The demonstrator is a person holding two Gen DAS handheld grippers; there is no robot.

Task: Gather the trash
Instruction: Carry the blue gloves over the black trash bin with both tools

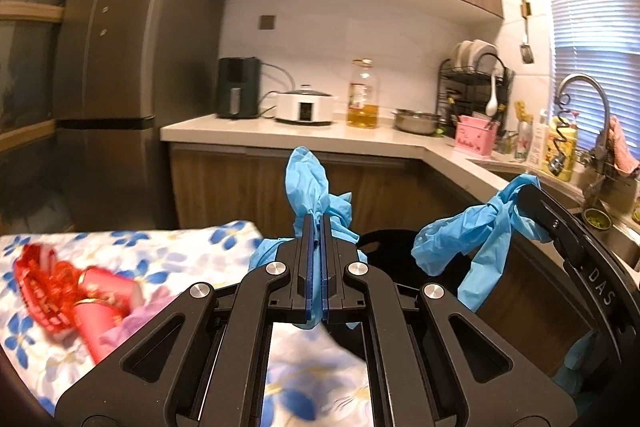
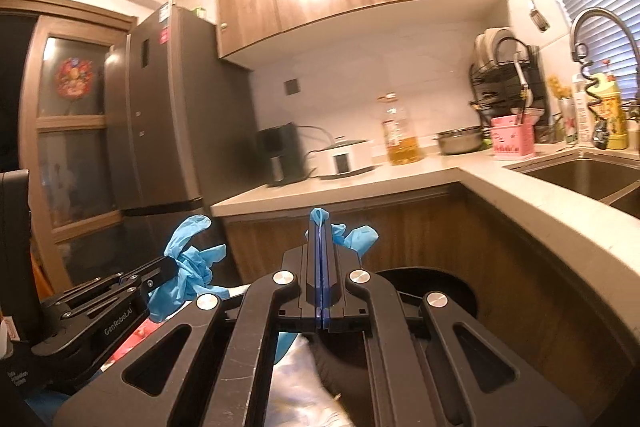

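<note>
I find my left tongs (image 1: pixel 319 227) clamped tight on a crumpled blue glove (image 1: pixel 308 179), thin glossy rubber bunched above the tips. My right tongs (image 2: pixel 321 227) pinch a second blue glove (image 2: pixel 360 236), limp and creased. Both hang above a round black bin (image 2: pixel 448 291), beside the flowered cloth (image 1: pixel 160 247).
</note>
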